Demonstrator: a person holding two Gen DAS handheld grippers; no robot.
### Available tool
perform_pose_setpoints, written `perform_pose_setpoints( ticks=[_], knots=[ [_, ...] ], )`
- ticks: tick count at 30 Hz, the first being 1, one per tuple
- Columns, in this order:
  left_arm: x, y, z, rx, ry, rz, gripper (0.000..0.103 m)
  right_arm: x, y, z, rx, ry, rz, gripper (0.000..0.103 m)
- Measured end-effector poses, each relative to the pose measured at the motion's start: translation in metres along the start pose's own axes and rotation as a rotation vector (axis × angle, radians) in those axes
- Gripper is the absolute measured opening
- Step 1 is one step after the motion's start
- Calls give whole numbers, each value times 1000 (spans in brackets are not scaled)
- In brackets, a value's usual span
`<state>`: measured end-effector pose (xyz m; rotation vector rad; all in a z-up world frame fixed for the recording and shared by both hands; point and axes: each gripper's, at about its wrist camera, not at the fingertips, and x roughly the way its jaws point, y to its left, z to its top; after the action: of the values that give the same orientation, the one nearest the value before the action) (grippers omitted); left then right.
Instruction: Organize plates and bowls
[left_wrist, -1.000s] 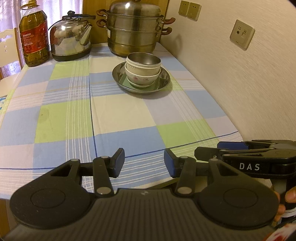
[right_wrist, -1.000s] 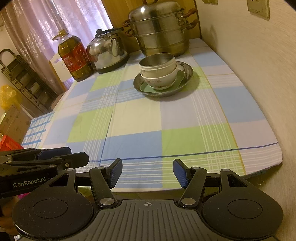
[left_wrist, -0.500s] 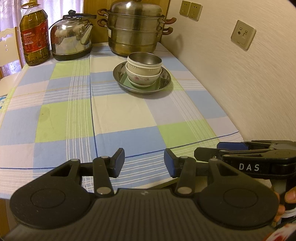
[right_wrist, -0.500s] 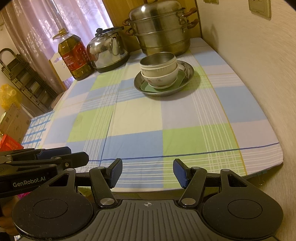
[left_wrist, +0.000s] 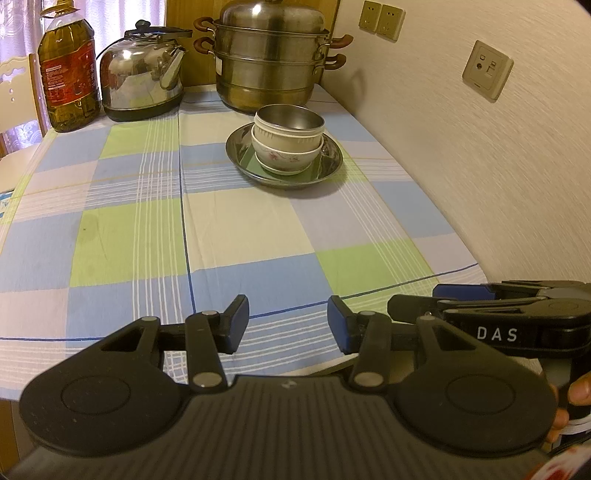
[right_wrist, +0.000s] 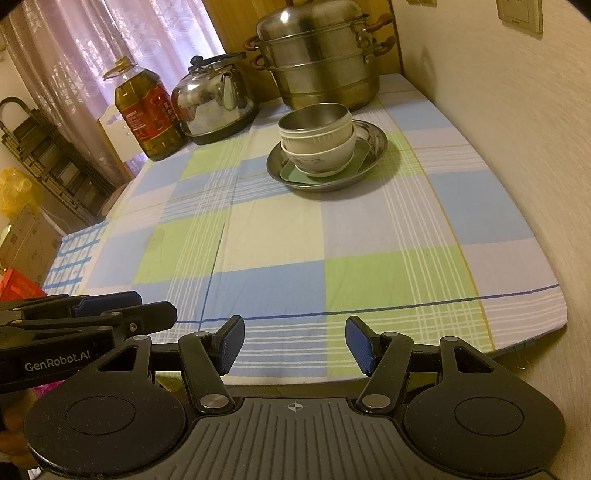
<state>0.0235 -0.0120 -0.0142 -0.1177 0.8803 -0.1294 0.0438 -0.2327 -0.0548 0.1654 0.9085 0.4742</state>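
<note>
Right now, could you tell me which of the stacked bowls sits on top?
The steel-lined bowl; it nests inside the white flowered bowl, which rests on the green dish.

in the left wrist view, white letters "das" stand on the black side of the right gripper (left_wrist: 461, 302). in the right wrist view, "genrobot.ai" stands in white on the black body of the left gripper (right_wrist: 122, 312). the oil bottle (left_wrist: 68, 70) carries a red label, its print too small to read.
</note>
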Motion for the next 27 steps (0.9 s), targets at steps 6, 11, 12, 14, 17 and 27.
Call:
perform_pose_setpoints(
  ticks=[6,11,12,14,17,27],
  knots=[
    [0,1,0,0,0,0,44,1,0,0,-1,1,1,61],
    [1,2,1,1,1,-1,44,2,0,0,0,1,0,61],
    [1,2,1,0,2,-1,44,1,0,0,0,2,0,61],
    [1,4,1,0,3,-1,44,2,1,0,0,2,-1,61],
    [1,6,2,0,6,-4,44,3,1,0,2,3,-2,61],
    [9,10,10,-1,23,-17,44,8,5,5,11,11,-12,61]
  ],
)
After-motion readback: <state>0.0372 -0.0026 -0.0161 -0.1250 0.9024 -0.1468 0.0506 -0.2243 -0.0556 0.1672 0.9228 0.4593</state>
